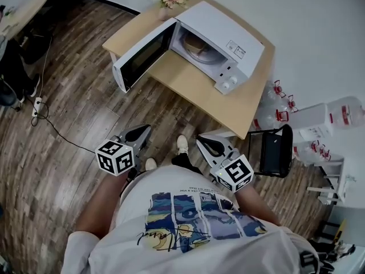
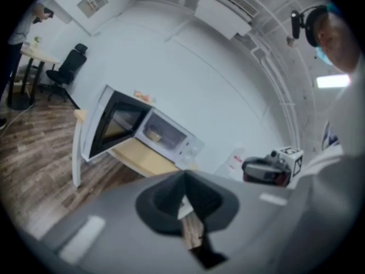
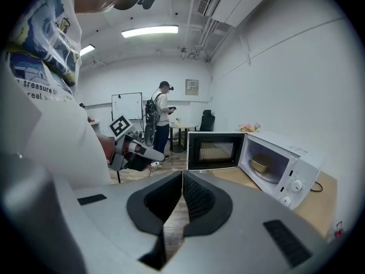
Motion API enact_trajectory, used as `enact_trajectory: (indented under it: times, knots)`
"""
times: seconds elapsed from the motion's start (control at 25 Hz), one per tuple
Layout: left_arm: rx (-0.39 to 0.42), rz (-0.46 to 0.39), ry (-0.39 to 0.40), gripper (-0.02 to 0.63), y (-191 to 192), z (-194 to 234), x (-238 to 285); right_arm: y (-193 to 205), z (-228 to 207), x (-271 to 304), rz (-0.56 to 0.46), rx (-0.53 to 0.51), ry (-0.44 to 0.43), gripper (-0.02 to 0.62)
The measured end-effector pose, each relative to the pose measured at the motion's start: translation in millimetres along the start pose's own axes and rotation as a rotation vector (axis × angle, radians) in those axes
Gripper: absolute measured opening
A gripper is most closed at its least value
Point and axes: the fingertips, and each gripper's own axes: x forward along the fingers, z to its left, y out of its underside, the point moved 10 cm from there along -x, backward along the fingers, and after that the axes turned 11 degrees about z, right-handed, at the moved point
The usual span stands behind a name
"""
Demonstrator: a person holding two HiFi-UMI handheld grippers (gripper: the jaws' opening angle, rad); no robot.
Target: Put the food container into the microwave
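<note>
Both pairs of jaws are pressed together and empty, with my left gripper (image 1: 140,133) and right gripper (image 1: 208,145) short of the table's (image 1: 188,83) near edge. Ahead, the food container (image 1: 194,45) sits inside the microwave (image 1: 219,28). Its open door (image 1: 142,55) is nearest my left.

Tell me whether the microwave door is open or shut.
Open. The door stands swung wide off the microwave, and the food container shows inside the cavity.

White T-shirt (image 1: 188,233), blue-and-yellow print (image 1: 194,221); grey tongs (image 1: 142,132), black-and-white marker cubes (image 1: 116,157)
</note>
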Motion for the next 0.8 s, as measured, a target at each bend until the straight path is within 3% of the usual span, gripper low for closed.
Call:
enact_trajectory:
  times: [0.16,0.8]
  knots:
    - [0.041,0.019,0.012,0.008,-0.6,-3.6,-1.7,-1.3,4.9,-0.7,-0.011,-0.003,0.005,0.011]
    - [0.046,0.035,0.017,0.008,4.2,-2.3,-2.2,-2.5,12.8,1.0,-0.032,-0.002,0.009,0.009]
